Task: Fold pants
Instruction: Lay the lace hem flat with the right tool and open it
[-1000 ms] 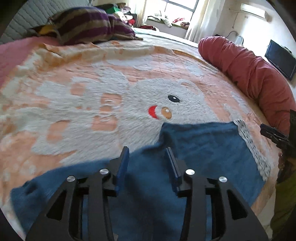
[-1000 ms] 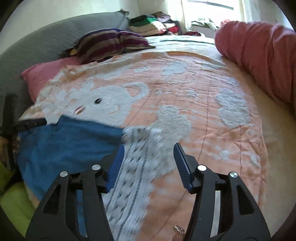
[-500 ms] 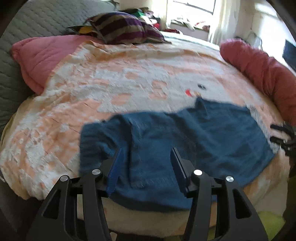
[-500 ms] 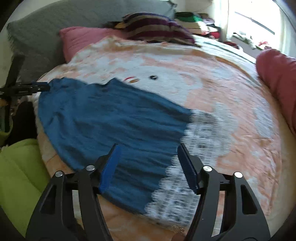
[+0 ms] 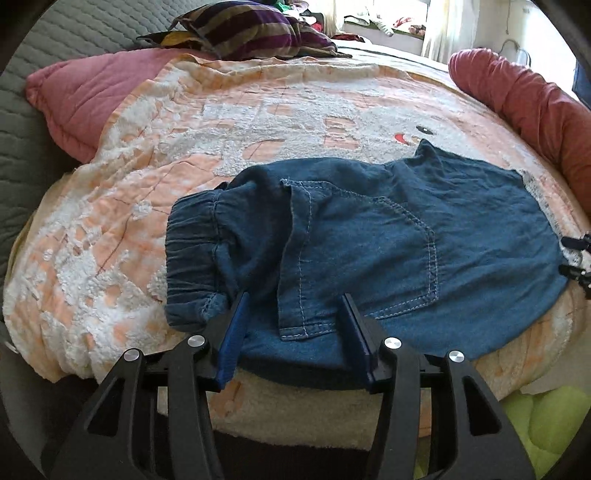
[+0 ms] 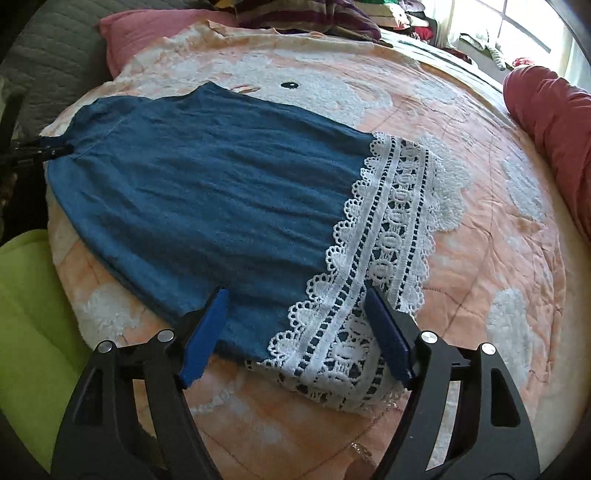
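Blue denim pants (image 5: 388, 236) lie flat across the orange and white blanket (image 5: 192, 122), near the bed's front edge. Their elastic waistband (image 5: 188, 240) is at the left in the left wrist view, and a white lace hem (image 6: 388, 229) is at the right in the right wrist view. My left gripper (image 5: 295, 321) is open, its blue pads straddling the pants' near edge by the waistband. My right gripper (image 6: 299, 325) hovers over the lace hem's near corner, jaws opening, the pads not pressing on the cloth. Each gripper shows at the edge of the other's view.
A pink pillow (image 5: 81, 96) and a striped pillow (image 5: 251, 33) lie at the head of the bed against a grey quilted headboard (image 5: 29, 122). A red bolster (image 5: 528, 107) runs along the far right side. Lime-green fabric (image 6: 29, 314) sits below the bed's front edge.
Both grippers have drawn back toward the bed's front edge, the left toward the waistband, the right toward the lace hem. The pants now lie spread flat. The right jaws stand wider.
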`<state>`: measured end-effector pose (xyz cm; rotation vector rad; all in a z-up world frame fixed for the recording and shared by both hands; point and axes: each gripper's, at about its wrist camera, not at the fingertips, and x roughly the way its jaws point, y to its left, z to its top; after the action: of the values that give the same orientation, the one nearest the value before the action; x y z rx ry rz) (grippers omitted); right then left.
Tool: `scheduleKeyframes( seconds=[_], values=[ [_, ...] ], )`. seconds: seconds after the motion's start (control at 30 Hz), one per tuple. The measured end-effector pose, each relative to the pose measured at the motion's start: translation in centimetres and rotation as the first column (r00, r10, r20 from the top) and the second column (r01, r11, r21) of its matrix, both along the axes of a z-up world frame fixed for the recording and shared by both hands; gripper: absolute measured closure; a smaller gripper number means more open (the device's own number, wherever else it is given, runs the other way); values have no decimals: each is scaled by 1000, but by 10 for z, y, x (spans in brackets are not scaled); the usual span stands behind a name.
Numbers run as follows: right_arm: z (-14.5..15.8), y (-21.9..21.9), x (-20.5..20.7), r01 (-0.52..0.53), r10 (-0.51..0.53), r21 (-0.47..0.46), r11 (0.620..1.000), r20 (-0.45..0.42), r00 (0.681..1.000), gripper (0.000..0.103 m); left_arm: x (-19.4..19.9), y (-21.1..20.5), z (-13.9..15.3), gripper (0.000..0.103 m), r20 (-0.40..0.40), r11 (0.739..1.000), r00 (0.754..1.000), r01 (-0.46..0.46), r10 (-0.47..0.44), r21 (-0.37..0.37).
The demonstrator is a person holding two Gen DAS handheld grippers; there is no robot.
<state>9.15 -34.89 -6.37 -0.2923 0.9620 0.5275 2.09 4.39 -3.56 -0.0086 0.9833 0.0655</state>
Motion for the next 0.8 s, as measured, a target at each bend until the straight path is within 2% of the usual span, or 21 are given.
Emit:
scheduleKeyframes(
  seconds=[0.2,0.3,0.47,0.53,0.7,0.8],
  values=[
    [5,-3,1,4,-4,18,1000,12,1000,32,-5,-2,7,54,37,999,999,-24,25,-25],
    [23,-8,-4,-3,-2,80,997,58,998,32,-12,-12,27,44,90,1000,996,-16,18,-24],
    [45,-8,-11,-6,-14,150,989,130,991,24,-6,-43,55,35,172,998,984,50,-44,-31],
    [49,-6,-10,-18,-6,165,986,143,990,23,4,-60,58,23,168,996,982,89,-83,-26],
    [53,8,-12,-48,12,206,977,173,985,22,30,-104,47,23,144,982,972,186,-184,-5],
    [50,17,-12,-60,24,203,977,176,984,21,45,-121,29,22,95,975,971,222,-220,-9]
  ],
)
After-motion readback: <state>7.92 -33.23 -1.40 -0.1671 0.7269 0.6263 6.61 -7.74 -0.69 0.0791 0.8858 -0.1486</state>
